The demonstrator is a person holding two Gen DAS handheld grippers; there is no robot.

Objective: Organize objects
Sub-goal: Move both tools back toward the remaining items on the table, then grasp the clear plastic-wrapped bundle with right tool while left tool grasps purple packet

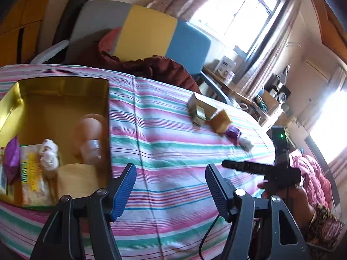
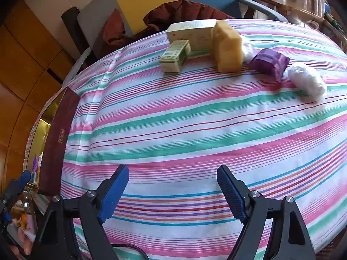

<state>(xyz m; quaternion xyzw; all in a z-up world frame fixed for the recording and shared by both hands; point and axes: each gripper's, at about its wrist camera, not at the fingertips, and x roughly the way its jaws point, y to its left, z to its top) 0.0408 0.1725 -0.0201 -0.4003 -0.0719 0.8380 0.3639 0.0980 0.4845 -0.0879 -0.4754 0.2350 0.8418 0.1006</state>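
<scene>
Both sets of fingers are spread wide, nothing held. The purple packet is seen ahead-right of the right gripper, well apart; the gold tin lies just left of the left gripper. Right hand judged nearer.

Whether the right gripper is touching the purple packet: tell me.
Apart. The right wrist view shows the right gripper open and empty over bare striped cloth, with the purple packet lying well beyond its fingertips.
</scene>
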